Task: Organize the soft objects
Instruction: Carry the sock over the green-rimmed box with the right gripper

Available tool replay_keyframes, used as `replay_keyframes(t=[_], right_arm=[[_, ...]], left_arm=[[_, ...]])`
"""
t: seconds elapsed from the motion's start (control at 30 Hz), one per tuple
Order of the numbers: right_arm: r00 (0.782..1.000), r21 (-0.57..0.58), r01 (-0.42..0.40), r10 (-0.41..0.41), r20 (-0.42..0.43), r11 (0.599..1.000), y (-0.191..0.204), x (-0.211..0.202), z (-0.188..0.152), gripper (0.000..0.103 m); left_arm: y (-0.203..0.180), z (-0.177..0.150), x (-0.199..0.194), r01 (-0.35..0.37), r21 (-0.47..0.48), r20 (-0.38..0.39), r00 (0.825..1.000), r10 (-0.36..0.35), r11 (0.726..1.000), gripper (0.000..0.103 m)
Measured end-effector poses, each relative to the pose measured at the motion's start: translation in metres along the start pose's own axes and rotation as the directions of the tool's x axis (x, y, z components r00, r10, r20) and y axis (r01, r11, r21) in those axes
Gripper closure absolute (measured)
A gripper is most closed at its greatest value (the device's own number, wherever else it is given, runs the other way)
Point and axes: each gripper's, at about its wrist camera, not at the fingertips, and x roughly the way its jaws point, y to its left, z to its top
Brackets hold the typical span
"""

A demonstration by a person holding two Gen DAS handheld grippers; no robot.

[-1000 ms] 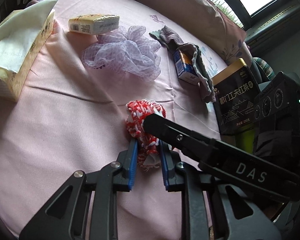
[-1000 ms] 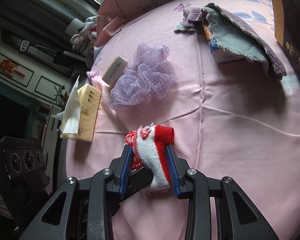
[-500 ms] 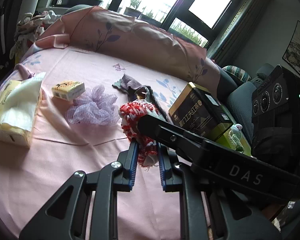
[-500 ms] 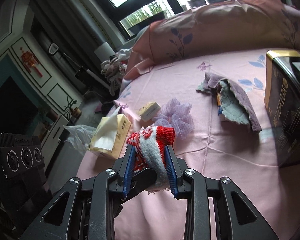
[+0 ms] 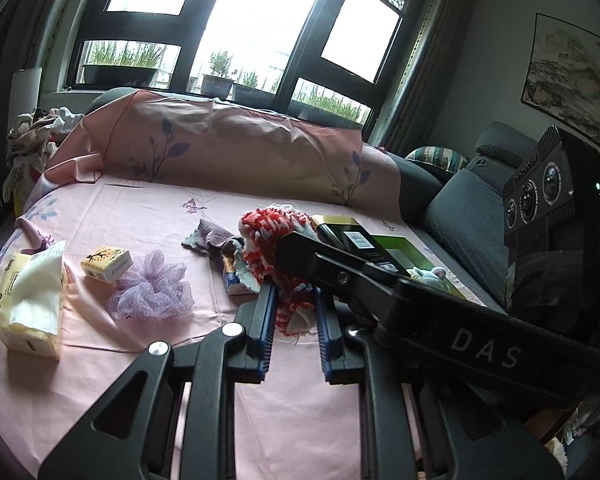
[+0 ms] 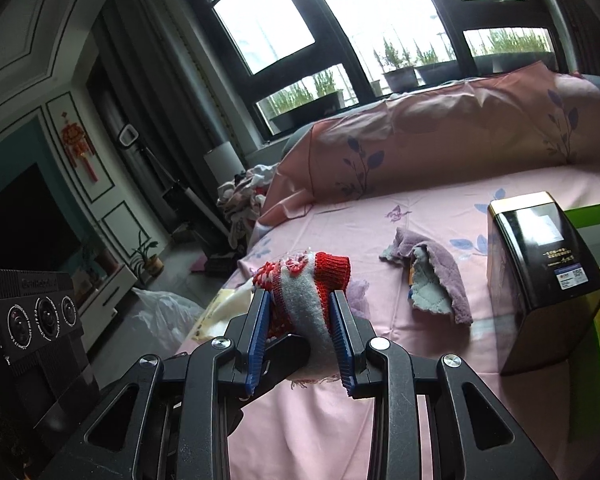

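On the pink bed (image 5: 148,216), a purple towel (image 6: 444,280), mesh bath pouf (image 5: 152,288) and tissue pack (image 5: 28,300) lie loose toward its left edge, so most sorting looks undone. Left tool (image 5: 294,324) and right tool (image 6: 300,340) both clamp one red-and-white knit sock (image 6: 304,284), held above the bed's near edge.

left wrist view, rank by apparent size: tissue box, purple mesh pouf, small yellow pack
1. tissue box, nearest the camera, which may inflate it
2. purple mesh pouf
3. small yellow pack
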Motion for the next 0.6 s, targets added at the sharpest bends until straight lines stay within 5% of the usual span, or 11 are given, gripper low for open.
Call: replay_keyframes(t=[0.33,0.6], right_arm=[[0.988,0.077,0.066,-0.076,0.138,0.995,-0.044,-0.063,0.013,0.07],[0.96,0.199,0.14,-0.182,0.212,0.97,-0.099,-0.106,0.011,0.069]], left_arm=[[-0.066,0.017,0.027,0.11,0.134,-0.008,0.994,-0.11,0.985,0.088],[-0.124,0.015,0.071,0.214,0.216,-0.093,0.976,-0.199,0.953,0.088]])
